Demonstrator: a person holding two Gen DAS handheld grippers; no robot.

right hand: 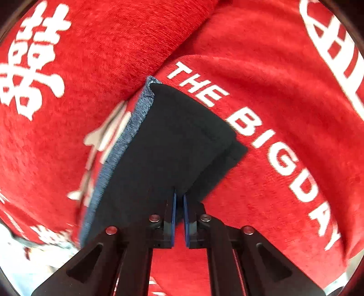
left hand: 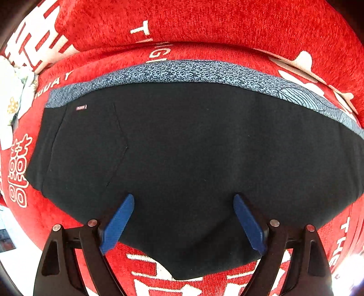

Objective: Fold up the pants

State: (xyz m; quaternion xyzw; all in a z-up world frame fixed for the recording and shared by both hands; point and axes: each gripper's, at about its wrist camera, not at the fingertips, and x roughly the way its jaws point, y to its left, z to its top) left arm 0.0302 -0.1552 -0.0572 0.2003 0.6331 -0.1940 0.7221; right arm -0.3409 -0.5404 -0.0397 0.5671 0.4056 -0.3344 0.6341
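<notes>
Black pants (left hand: pixel 182 148) with a speckled blue-grey band (left hand: pixel 182 70) along their far edge lie flat on a red sofa seat. My left gripper (left hand: pixel 183 200) is open, its blue pads hovering over the near edge of the pants, holding nothing. In the right wrist view the pants (right hand: pixel 173 145) appear as a folded black panel with the blue-grey band (right hand: pixel 118 154) on its left. My right gripper (right hand: pixel 179 198) is shut on the near edge of the pants.
The red sofa cover (right hand: pixel 261 68) carries white lettering and characters. The red backrest cushion (left hand: pixel 204 20) rises behind the pants. A white patterned item (left hand: pixel 11 95) sits at the far left. A pale floor (right hand: pixel 27 280) shows at the lower left.
</notes>
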